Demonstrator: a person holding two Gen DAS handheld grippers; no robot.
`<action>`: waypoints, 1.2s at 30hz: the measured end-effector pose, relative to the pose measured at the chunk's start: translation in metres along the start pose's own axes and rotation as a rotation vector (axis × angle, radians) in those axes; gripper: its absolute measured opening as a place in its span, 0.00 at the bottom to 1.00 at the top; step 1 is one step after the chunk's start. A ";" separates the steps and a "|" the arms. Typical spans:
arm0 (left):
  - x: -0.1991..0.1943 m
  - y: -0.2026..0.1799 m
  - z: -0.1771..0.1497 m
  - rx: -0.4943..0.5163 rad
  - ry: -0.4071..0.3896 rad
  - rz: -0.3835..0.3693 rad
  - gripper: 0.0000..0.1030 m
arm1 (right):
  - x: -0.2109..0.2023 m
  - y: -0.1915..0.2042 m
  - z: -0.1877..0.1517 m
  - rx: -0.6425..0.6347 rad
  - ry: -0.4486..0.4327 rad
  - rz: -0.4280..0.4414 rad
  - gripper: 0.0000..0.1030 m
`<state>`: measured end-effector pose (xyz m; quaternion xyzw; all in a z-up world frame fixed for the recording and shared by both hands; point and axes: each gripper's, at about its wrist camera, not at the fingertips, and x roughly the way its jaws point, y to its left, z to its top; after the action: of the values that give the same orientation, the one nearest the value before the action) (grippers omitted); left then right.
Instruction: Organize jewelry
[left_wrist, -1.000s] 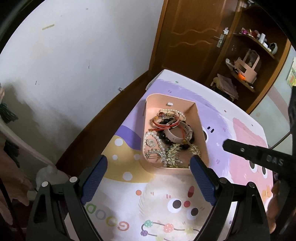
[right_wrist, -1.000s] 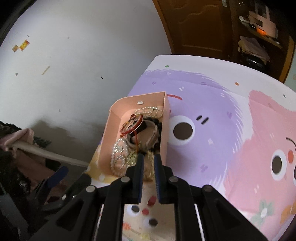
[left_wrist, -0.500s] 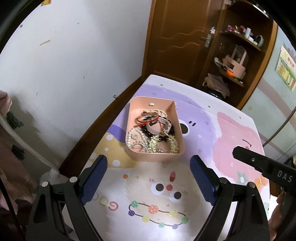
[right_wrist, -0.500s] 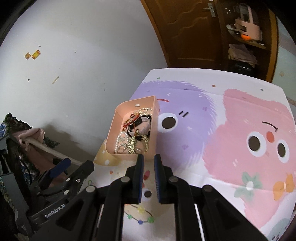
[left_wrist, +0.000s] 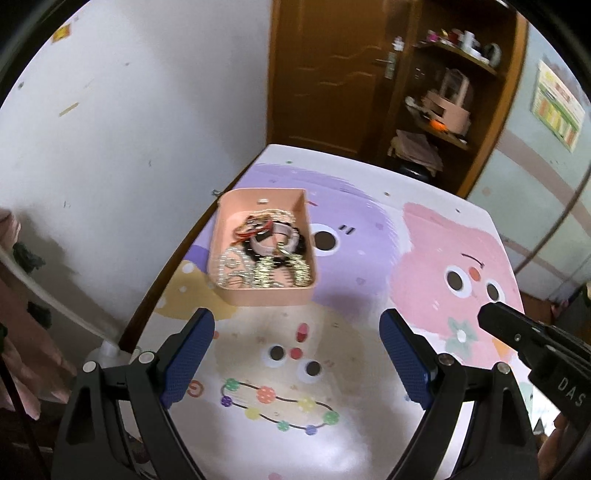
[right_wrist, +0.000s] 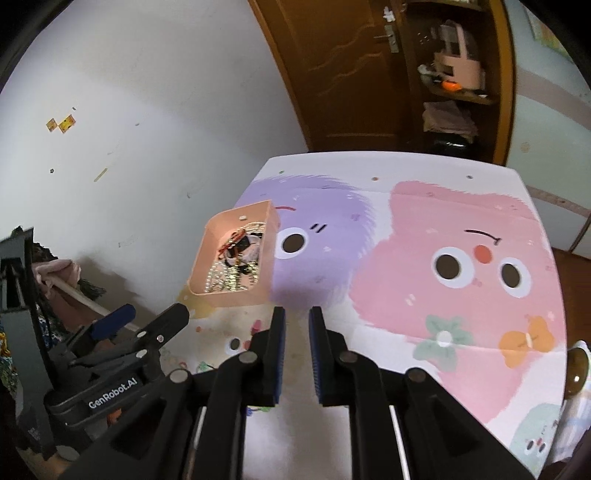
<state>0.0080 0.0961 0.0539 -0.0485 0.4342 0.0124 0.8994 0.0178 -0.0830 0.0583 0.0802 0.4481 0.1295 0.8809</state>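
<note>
Tray (left_wrist: 264, 297) of pink plastic, rectangular, sits on the cartoon-print table cover (left_wrist: 369, 424) near the table's left edge, close to the white wall (left_wrist: 129, 129). Inside it: tangled jewelry (left_wrist: 264, 258), i.e. pearl and gold-tone chains toward the near end, a pink bangle w/ red cords and dark beads toward the far end. Individual pieces are too blurred to separate further.

Left gripper (left_wrist: 297, 363): jaws spread wide, nothing between the blue pads (left_wrist: 186, 363). It hangs above the cover, w/ the tray ahead of it and slightly left of centre, well apart from the fingertips; the tray's near wall lies just beyond the left pad's tip in the left wrist view.

Right gripper (right_wrist: 296, 354): jaws drawn close w/ a narrow gap showing between the pads (right_wrist: 279, 354); nothing held. The tray (right_wrist: 225, 297) lies ahead and to the left of its tips, apart from them, w/ the jewelry (right_wrist: 236, 264) visible over the near wall. The left gripper (right_wrist: 147, 319) shows at lower left of the right wrist view, near the tray's near corner, not touching it.

Background: brown door (left_wrist: 332, 74) and shelf unit (left_wrist: 443, 110) behind the table's far edge.
</note>
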 end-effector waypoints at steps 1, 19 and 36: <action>-0.002 -0.006 -0.001 0.014 0.002 -0.005 0.87 | -0.003 -0.003 -0.002 0.004 -0.005 -0.012 0.16; -0.009 -0.075 -0.017 0.171 0.039 -0.035 0.90 | -0.031 -0.046 -0.034 0.088 -0.037 -0.123 0.16; -0.013 -0.085 -0.018 0.180 0.035 -0.050 0.91 | -0.037 -0.045 -0.041 0.070 -0.074 -0.174 0.16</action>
<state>-0.0087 0.0103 0.0588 0.0215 0.4478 -0.0500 0.8925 -0.0299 -0.1357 0.0515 0.0762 0.4248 0.0336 0.9015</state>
